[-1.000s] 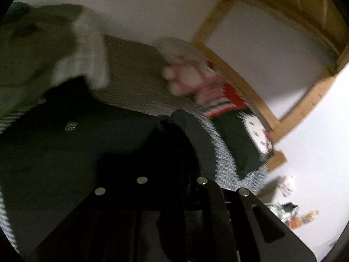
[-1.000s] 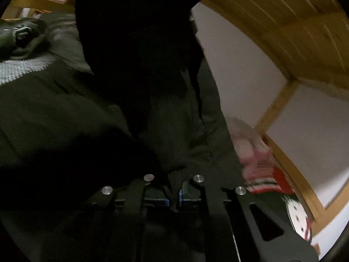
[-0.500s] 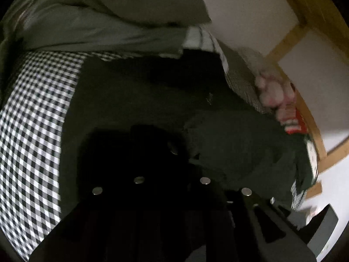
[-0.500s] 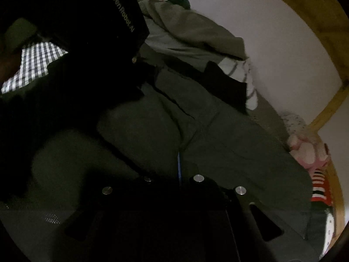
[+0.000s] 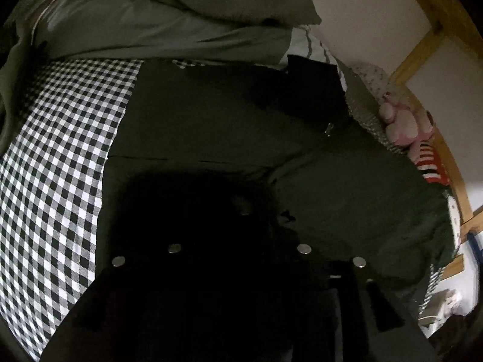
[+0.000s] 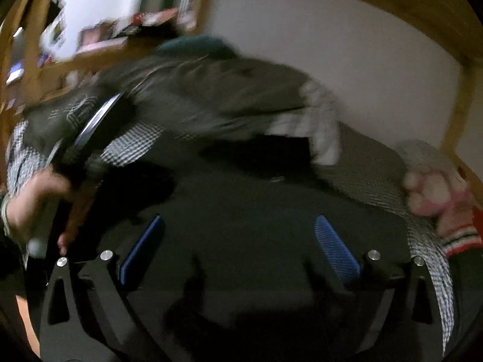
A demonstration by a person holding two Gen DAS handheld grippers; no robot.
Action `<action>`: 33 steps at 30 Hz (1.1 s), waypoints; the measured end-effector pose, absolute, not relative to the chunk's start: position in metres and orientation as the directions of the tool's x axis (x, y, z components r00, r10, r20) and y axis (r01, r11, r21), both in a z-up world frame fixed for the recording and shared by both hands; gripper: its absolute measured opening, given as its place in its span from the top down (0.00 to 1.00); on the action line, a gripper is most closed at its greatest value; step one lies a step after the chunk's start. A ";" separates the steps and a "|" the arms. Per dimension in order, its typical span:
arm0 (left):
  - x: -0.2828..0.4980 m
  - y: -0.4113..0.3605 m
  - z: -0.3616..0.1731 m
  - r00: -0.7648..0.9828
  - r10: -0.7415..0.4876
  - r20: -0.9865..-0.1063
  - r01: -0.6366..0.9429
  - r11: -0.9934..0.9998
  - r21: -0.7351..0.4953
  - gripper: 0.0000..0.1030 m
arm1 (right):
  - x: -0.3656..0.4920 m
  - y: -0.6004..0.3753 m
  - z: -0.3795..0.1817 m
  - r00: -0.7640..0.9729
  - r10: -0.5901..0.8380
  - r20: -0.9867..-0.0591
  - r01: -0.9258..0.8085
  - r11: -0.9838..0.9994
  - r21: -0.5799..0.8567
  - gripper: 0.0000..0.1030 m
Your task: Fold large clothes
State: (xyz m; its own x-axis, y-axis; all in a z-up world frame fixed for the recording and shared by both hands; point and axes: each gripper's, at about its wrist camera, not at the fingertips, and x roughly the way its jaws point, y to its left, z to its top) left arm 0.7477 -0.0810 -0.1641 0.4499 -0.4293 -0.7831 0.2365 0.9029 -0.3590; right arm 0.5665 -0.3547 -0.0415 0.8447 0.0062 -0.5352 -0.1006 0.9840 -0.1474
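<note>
Checked sheet: left of the jacket. Jacket: dark, spread flat on the sheet, below a heap of green bedding. Left gripper: low over the jacket's near edge, fingers lost in shadow, grip cannot be told. Right gripper: blue pads spread wide above the jacket, holding nothing. Pink plush: right of the jacket.

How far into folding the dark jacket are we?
Done: dark jacket lies spread on the checkered sheet, one part folded over. In hand: left gripper looks shut on its fabric; right gripper is open, empty. Left: remaining folds.
</note>
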 end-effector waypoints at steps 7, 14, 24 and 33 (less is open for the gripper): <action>0.734 -0.061 -0.141 0.537 -0.410 -0.737 0.161 0.907 -0.388 0.45 | 0.643 -0.455 -0.141 0.548 -0.126 -0.827 0.111 0.991 -0.078 0.04; 0.691 -0.089 -0.073 0.698 -0.307 -0.646 0.210 0.951 -0.225 0.18 | 0.657 -0.440 -0.162 0.549 -0.205 -0.810 0.145 0.978 -0.149 0.04; 0.669 -0.109 -0.046 0.740 -0.405 -0.536 0.239 0.905 -0.353 0.06 | 0.654 -0.441 -0.166 0.551 -0.196 -0.811 0.153 0.979 -0.133 0.04; 0.718 -0.200 -0.184 0.694 -0.124 -0.709 0.246 0.967 0.071 0.06 | 0.621 -0.448 -0.130 0.657 -0.191 -0.729 0.185 0.979 -0.089 0.04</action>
State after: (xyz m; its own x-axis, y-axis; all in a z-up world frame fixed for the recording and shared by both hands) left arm 0.7178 -0.2004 -0.1840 0.6942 -0.1244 -0.7089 0.2458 0.9667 0.0711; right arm 0.6213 -0.4477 -0.1303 0.6573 -0.1909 -0.7290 0.1853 0.9786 -0.0892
